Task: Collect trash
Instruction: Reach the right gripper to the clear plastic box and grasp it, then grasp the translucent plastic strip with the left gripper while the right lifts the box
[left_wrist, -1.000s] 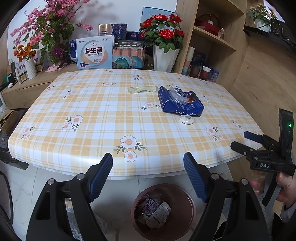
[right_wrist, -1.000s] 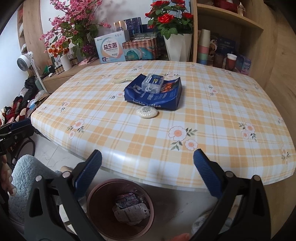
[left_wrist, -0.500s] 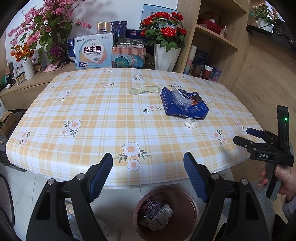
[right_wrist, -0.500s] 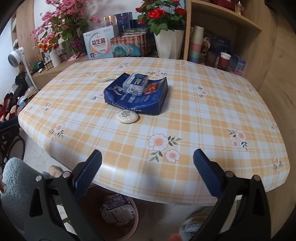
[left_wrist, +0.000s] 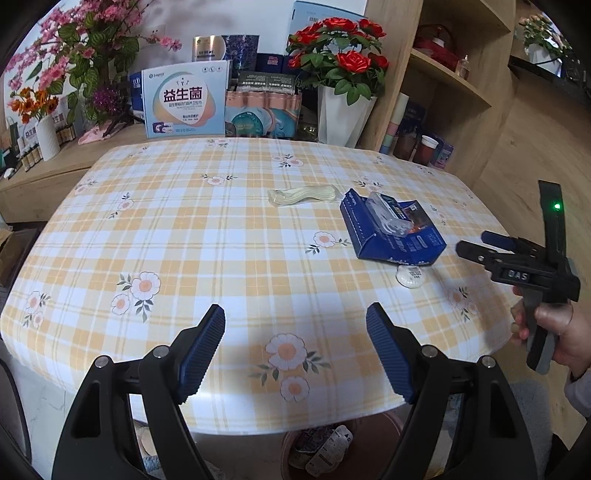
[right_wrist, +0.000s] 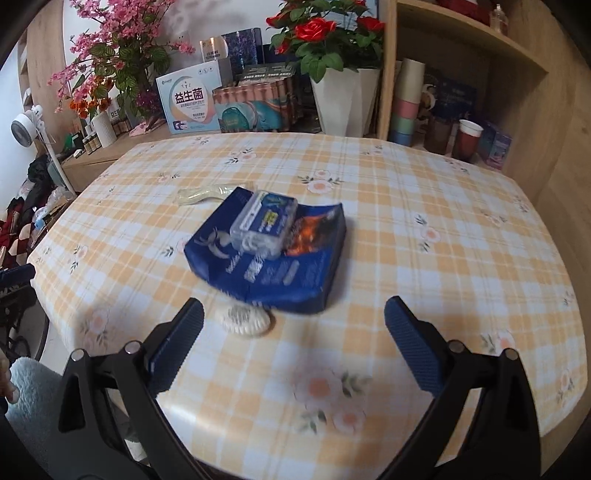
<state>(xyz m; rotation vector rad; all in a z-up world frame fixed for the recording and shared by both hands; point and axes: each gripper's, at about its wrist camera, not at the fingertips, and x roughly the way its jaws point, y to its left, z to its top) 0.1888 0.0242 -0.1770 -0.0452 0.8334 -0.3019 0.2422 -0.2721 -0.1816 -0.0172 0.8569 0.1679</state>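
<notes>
Both tools, left (left_wrist: 295, 347) and right (right_wrist: 293, 345), gape with nothing held. The bin (left_wrist: 343, 448), cut off under the table (left_wrist: 221, 236), shows only in the left view; the white disc (right_wrist: 243, 319) is blurred.

The right gripper (right_wrist: 293, 336) is wide open above the near part of the counter (right_wrist: 424, 229), and nothing is between its blue pads (right_wrist: 413, 343). Just past the pads lies a flat blue bag (right_wrist: 295, 269) with a clear plastic box (right_wrist: 264, 223) resting on top of it. A small round white thing (right_wrist: 242, 319) lies touching the near edge of the blue bag, and a pale wrapper (right_wrist: 207, 194) lies just beyond the blue bag's far left corner.
</notes>
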